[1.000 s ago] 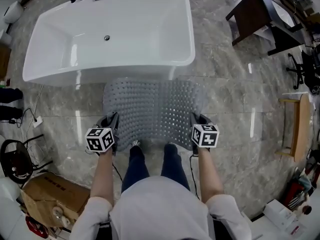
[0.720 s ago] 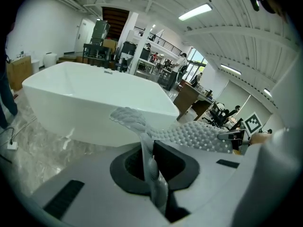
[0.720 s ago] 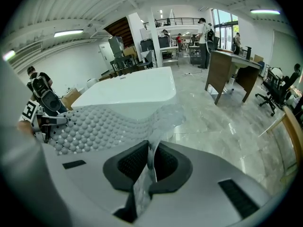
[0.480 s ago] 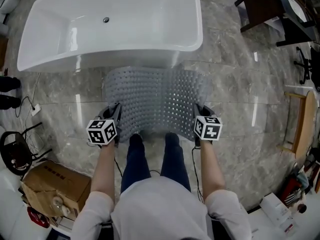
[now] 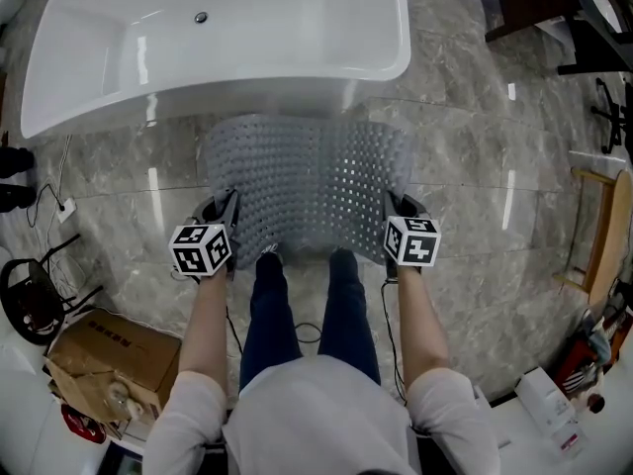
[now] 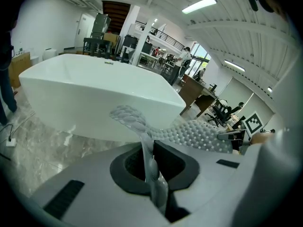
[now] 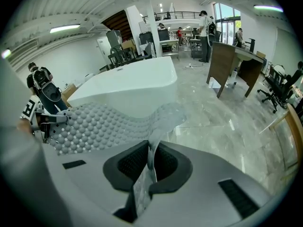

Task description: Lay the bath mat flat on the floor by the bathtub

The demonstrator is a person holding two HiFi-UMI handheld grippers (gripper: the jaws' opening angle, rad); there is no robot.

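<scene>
At the near edge of the mat, the left gripper (image 6: 151, 162) has its jaws pinched tight on the near left corner of the grey, studded, perforated rubber bath mat (image 5: 307, 181). The right gripper (image 7: 149, 162) is clamped the same way on the near right corner. The mat hangs between them over the grey marble-tiled floor (image 5: 475, 176), bowed across its middle. Its far edge lies close against the foot of the white freestanding bathtub (image 5: 227, 47); whether that edge touches the floor I cannot tell. The person's shoes (image 5: 267, 259) stand right at the mat's near edge.

As I judge it, three things could go wrong:
- Releasing while the mat is bowed would likely leave a ripple or tuck the far edge under.
- Lowering one corner ahead of the other would skew the mat against the tub.
- The near edge could come down on the shoes instead of the floor.
</scene>
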